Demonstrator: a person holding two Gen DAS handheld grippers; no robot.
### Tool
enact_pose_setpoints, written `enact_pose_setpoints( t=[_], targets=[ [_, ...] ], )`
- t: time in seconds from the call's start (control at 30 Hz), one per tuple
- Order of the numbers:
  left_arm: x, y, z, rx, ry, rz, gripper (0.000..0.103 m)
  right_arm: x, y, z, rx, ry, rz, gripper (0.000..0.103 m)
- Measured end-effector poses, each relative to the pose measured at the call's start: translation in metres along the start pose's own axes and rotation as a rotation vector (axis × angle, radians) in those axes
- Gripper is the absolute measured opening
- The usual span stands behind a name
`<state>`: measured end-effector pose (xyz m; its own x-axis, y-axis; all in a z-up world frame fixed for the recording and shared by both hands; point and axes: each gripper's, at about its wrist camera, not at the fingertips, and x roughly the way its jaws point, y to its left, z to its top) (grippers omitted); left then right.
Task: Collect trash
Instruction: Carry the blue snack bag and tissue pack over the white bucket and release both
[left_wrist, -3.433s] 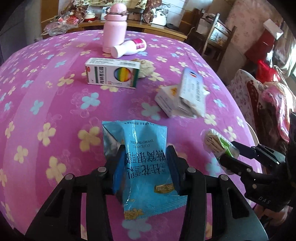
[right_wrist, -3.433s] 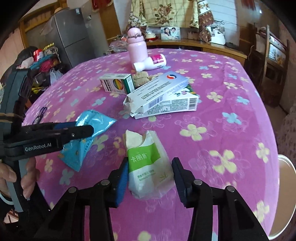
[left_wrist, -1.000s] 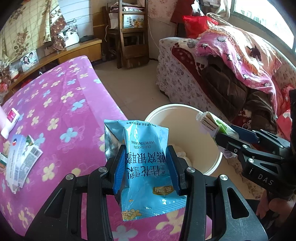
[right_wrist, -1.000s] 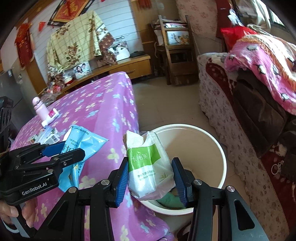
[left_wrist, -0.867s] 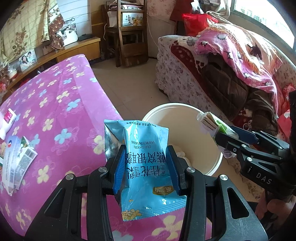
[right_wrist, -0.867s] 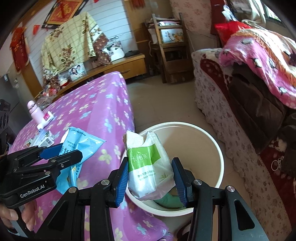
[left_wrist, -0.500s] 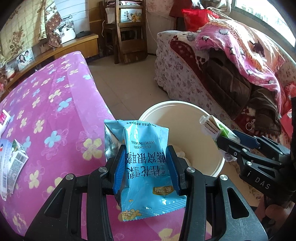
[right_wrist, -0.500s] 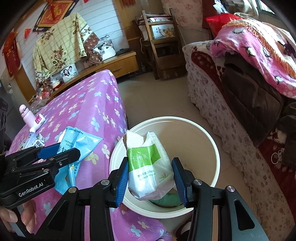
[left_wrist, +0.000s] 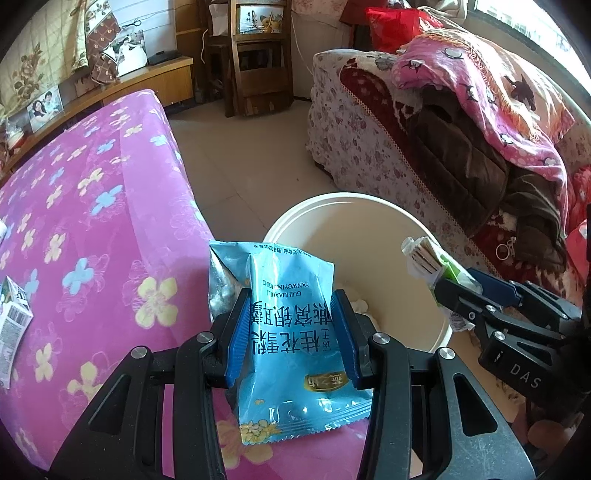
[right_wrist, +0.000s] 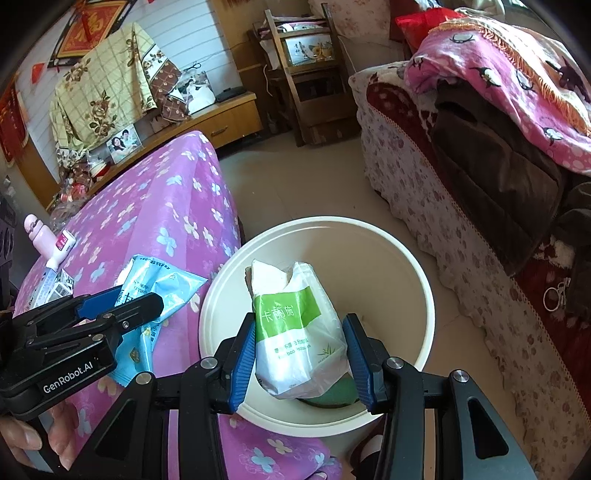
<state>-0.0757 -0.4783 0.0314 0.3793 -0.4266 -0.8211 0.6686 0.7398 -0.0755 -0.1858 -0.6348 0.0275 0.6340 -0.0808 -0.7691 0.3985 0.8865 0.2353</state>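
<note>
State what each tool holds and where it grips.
Left tool: blue snack packet, pinched at both side edges near its middle. Right tool: white-and-green tissue pack, squeezed across its lower half.

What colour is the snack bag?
Light blue snack bag, with little yellow flowers; best seen from the left wrist.

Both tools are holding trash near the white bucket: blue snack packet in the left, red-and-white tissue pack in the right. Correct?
Not quite. The tissue pack in the right tool is green and white, as the right wrist view shows. The left tool does hold the blue snack packet, near the white bucket.
</note>
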Motion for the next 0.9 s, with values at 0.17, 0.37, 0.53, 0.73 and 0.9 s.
enact_pose_setpoints(
  t=[0.17, 0.37, 0.53, 0.73, 0.9],
  targets=[
    [0.004, -0.002, 0.002, 0.0, 0.001, -0.025, 0.041, 0.0, -0.004, 0.001, 0.01, -0.011, -0.02, 0.053],
    [0.007, 0.001, 0.001, -0.035, 0.017, -0.058, 0.047, 0.003, -0.009, 0.001, 0.038, 0.001, -0.036, 0.062],
    [0.006, 0.004, -0.002, -0.061, 0.032, -0.071, 0.048, 0.002, -0.011, 0.0, 0.049, 0.005, -0.036, 0.062],
    [0.001, 0.006, 0.0, -0.083, 0.01, -0.086, 0.057, 0.001, -0.012, -0.001, 0.059, 0.005, -0.034, 0.062],
    [-0.001, 0.009, 0.002, -0.102, 0.003, -0.098, 0.061, 0.002, -0.013, -0.001, 0.068, 0.006, -0.033, 0.062]
  ],
)
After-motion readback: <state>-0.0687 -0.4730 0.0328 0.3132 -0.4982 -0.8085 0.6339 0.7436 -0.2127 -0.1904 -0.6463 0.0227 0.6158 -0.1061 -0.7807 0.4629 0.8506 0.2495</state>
